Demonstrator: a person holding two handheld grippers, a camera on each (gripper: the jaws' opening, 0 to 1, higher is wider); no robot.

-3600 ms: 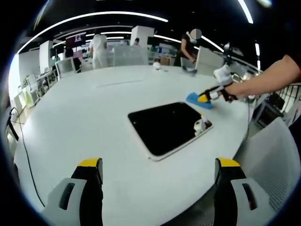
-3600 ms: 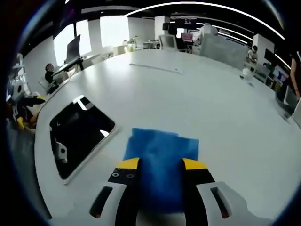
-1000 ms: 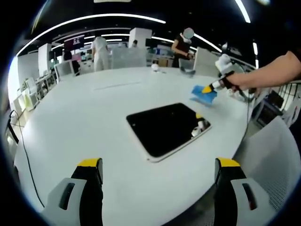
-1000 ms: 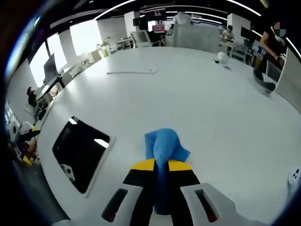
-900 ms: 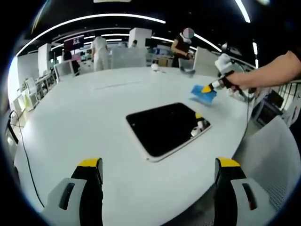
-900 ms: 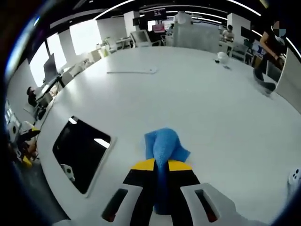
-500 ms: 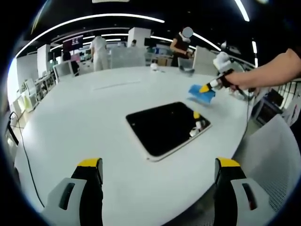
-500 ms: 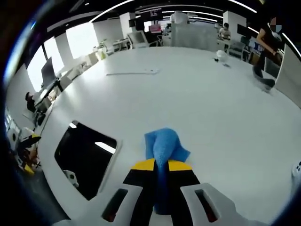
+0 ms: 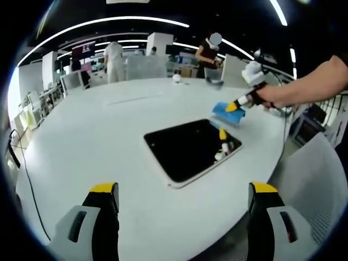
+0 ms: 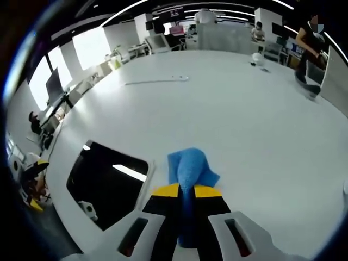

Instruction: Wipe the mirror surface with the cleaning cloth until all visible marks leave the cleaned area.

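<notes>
Right now, right gripper (image 10: 186, 191) jaws pressed together on blue cleaning cloth (image 10: 190, 166), cloth bunched up and sticking out past yellow jaw tips, rest of it pinched down between the jaws. Mirror (image 10: 109, 182) off to the left of those jaws, near, flat on white round table (image 10: 244, 125); dark glass with white frame, bright streak of ceiling light reflected in it. Cloth not on the glass, just beside frame edge; contact with tabletop unclear. Thin white strip (image 10: 156, 81) far ahead of the jaws on table, small white object (image 10: 257, 57) further off to the right.

Left gripper (image 9: 185, 201) jaws spread wide, nothing between them, hanging back over near table edge (image 9: 81, 141). Mirror (image 9: 187, 149) straight ahead between the two jaw lines, well apart from tips. Right gripper (image 9: 239, 103) seen beyond the mirror's far right corner, held by a person's hand (image 9: 266, 95) and bare forearm coming in from right, blue cloth (image 9: 227, 113) at its tip just beside mirror corner. Reflection of gripper in glass near that corner. Marks on glass too small to tell. People standing at desks (image 9: 115, 57) far behind table. White mesh chair (image 9: 312, 185) right of right-hand jaw.
</notes>
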